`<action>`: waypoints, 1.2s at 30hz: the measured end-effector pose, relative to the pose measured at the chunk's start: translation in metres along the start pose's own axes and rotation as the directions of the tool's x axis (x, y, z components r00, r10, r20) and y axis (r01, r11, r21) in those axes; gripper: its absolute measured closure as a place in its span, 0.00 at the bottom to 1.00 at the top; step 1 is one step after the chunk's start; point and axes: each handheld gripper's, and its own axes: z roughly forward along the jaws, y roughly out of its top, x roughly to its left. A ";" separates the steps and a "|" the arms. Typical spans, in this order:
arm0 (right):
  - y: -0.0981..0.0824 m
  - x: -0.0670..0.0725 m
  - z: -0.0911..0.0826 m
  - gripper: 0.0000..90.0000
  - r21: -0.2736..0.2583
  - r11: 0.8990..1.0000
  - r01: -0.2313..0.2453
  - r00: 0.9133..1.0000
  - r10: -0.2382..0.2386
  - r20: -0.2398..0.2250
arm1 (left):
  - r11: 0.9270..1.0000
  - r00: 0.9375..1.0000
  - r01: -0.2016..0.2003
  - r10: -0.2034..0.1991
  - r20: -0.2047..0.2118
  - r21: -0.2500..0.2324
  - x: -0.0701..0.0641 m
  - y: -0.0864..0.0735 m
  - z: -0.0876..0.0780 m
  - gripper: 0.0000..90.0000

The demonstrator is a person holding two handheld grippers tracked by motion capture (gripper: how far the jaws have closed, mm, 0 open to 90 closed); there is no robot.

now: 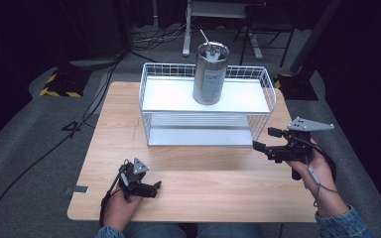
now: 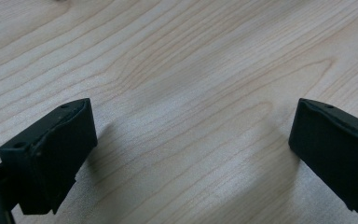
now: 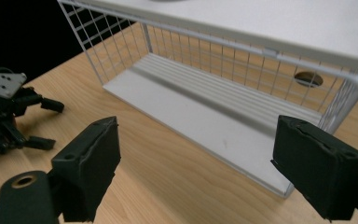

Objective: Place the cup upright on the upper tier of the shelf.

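My left gripper (image 1: 155, 188) and right gripper (image 1: 262, 140) gape empty (nothing begun), the can (image 1: 210, 73) untouched on the rack (image 1: 206, 111).

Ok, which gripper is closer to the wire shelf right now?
Right. The right gripper hovers just off the front right corner of the wire shelf, open, empty. The left gripper rests low on the table near the front edge, well short of the shelf, also open.
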 end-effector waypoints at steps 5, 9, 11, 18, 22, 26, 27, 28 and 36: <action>-0.017 -0.003 0.007 0.18 0.033 0.999 0.000 1.000 -0.001 0.015 | 1.000 1.000 0.000 0.000 0.000 0.000 0.000 0.000 0.000 0.01; -0.038 -0.005 0.017 0.18 0.072 0.997 -0.020 1.000 0.019 0.012 | 1.000 1.000 -0.001 0.001 0.000 0.000 0.000 0.000 0.000 0.01; -0.046 -0.005 0.021 0.18 0.086 0.996 -0.022 0.999 0.020 0.026 | 1.000 1.000 0.000 0.000 0.000 0.000 0.000 0.000 0.000 0.01; -0.066 -0.006 0.032 0.18 0.128 0.992 -0.018 0.999 0.013 0.041 | 1.000 1.000 0.000 0.000 0.000 0.000 0.000 0.000 0.000 0.01; -0.082 -0.007 0.040 0.18 0.152 0.988 -0.027 0.999 0.019 0.051 | 1.000 1.000 0.001 -0.001 0.000 0.000 0.000 0.000 0.000 0.01; -0.093 -0.007 0.047 0.18 0.174 0.985 -0.022 0.998 0.011 0.063 | 1.000 1.000 0.000 0.000 0.001 0.000 0.000 0.000 0.000 0.01; -0.093 -0.007 0.047 0.18 0.174 0.985 -0.022 0.998 0.011 0.063 | 1.000 1.000 0.000 0.000 0.001 0.000 0.000 0.000 0.000 0.01; -0.099 -0.007 0.050 0.18 0.187 0.982 -0.023 0.998 0.011 0.065 | 1.000 1.000 0.000 0.000 0.000 0.000 0.000 0.000 0.000 0.01; -0.116 -0.007 0.058 0.18 0.207 0.978 -0.031 0.997 0.017 0.069 | 1.000 1.000 0.000 0.000 0.001 0.000 0.000 0.000 0.000 0.01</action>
